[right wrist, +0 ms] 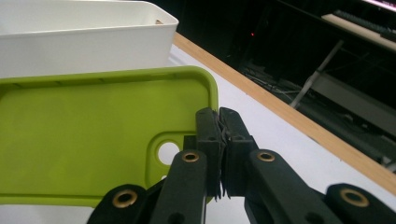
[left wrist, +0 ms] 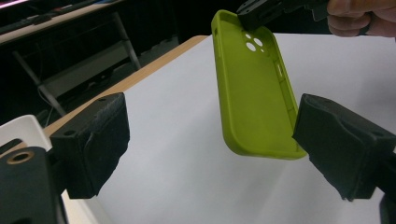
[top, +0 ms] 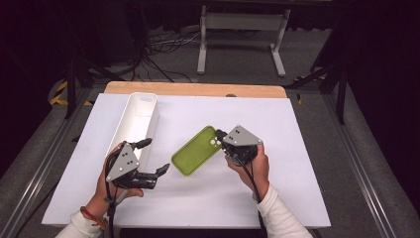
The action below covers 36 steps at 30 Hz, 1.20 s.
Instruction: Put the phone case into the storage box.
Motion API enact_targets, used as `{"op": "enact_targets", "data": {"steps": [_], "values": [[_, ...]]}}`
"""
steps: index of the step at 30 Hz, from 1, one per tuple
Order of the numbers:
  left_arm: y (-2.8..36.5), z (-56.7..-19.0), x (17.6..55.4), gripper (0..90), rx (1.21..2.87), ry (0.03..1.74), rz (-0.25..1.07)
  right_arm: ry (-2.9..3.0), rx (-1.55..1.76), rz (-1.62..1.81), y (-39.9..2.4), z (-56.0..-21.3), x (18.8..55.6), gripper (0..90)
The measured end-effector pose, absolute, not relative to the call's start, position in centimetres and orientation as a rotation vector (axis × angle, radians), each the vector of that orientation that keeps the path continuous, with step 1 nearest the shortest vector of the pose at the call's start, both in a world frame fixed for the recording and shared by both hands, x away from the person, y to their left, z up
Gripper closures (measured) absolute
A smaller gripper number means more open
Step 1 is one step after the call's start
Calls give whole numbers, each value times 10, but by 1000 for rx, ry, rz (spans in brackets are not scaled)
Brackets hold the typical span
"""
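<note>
Phone case edge in right tool, white bin near.

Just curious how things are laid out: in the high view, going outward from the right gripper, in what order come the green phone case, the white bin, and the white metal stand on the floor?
From the right gripper:
1. Green phone case: gripped at its camera-hole end, at table centre.
2. White bin: along the table's left side.
3. White metal stand: on the floor beyond the table's far edge.

White-covered table, white tray
</note>
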<state>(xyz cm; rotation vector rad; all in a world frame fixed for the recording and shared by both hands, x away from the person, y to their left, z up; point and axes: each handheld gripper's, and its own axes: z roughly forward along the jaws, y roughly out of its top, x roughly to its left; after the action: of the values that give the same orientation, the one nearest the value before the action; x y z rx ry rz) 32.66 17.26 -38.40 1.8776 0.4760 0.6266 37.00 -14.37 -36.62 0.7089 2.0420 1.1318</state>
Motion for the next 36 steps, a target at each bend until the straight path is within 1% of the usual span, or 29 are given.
{"op": "enact_targets", "data": {"steps": [5, 14, 18, 21, 27, 30, 36], "values": [[164, -382, 332, 115, 1885, 453, 594, 2036, 649, 1118, -142, -362, 363, 883], [150, -380, 342, 124, 1913, 436, 592, 2038, 560, 1101, -136, -359, 355, 883], [144, -380, 346, 146, 1934, 435, 585, 2043, 507, 1076, -129, -360, 350, 882], [143, -381, 347, 182, 1932, 430, 572, 2050, 465, 1070, -124, -361, 347, 883], [145, -384, 349, 203, 1956, 434, 563, 2073, 351, 1029, -108, -367, 338, 882], [142, -387, 348, 228, 1982, 444, 588, 2077, 305, 1003, -101, -370, 333, 882], [140, -386, 346, 275, 1996, 429, 582, 2063, 219, 994, -93, -370, 324, 882]]}}
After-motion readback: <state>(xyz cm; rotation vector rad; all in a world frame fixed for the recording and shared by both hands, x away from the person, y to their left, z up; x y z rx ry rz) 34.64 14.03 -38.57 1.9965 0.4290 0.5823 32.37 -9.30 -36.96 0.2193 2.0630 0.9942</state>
